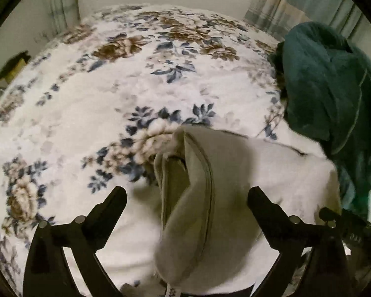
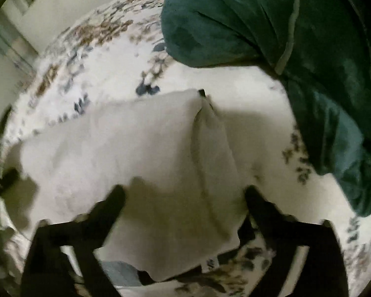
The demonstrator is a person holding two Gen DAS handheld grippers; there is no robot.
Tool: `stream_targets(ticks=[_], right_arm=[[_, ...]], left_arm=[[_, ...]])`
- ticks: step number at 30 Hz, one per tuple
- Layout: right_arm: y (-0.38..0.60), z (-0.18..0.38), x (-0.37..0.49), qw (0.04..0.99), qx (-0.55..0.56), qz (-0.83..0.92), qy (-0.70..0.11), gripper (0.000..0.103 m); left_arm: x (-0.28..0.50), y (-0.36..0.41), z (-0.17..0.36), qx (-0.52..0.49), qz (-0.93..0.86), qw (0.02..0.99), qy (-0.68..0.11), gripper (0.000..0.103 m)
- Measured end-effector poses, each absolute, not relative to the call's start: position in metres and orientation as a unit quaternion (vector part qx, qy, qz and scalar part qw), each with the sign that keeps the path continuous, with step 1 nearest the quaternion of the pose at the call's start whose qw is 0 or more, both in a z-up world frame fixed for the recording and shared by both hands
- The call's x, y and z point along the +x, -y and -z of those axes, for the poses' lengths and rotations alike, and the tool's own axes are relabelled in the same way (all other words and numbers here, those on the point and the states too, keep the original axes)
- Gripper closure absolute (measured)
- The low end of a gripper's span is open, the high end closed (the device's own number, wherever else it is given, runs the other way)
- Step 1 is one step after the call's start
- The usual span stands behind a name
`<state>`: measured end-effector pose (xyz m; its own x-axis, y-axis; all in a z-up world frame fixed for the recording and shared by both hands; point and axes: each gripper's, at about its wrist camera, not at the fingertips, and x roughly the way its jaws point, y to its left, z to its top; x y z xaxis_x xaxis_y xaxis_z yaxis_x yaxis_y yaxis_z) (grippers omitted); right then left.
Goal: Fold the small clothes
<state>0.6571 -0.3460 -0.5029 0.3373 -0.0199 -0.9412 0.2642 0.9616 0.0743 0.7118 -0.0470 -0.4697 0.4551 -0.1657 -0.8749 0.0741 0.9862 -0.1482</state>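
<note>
Beige garment (image 1: 185, 198) (image 2: 148, 163) on floral bedspread (image 1: 74, 111) (image 2: 91, 57), beside teal blanket (image 1: 334, 86) (image 2: 259, 19); left gripper (image 1: 186, 195) and right gripper (image 2: 184, 193) both spread, gripping nothing.

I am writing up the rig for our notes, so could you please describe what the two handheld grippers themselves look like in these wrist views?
Both look alike. The left gripper is matte black, with two angular, tapering fingers on jointed linkage bars fixed by round silver-grey pins. The right gripper shows the same black, wedge-tipped build, though motion blur hides its fine detail. No cables, sleeves or readable markings are visible on either.
</note>
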Motion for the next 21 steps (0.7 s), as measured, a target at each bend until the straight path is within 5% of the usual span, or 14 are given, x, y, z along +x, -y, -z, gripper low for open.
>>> stream_targets(ticks=[8, 21], right_arm=[[0.324, 0.453, 0.601, 0.833, 0.067, 0.127, -0.534, 0.0], [0.29, 0.275, 0.447, 0.873, 0.039, 0.158, -0.46, 0.0]], left_arm=[[0.661, 0.069, 0.448, 0.026, 0.042, 0.856, -0.515, 0.003], [0.514, 0.08, 0.292, 0.041, 0.066, 0.888, -0.452, 0.003]])
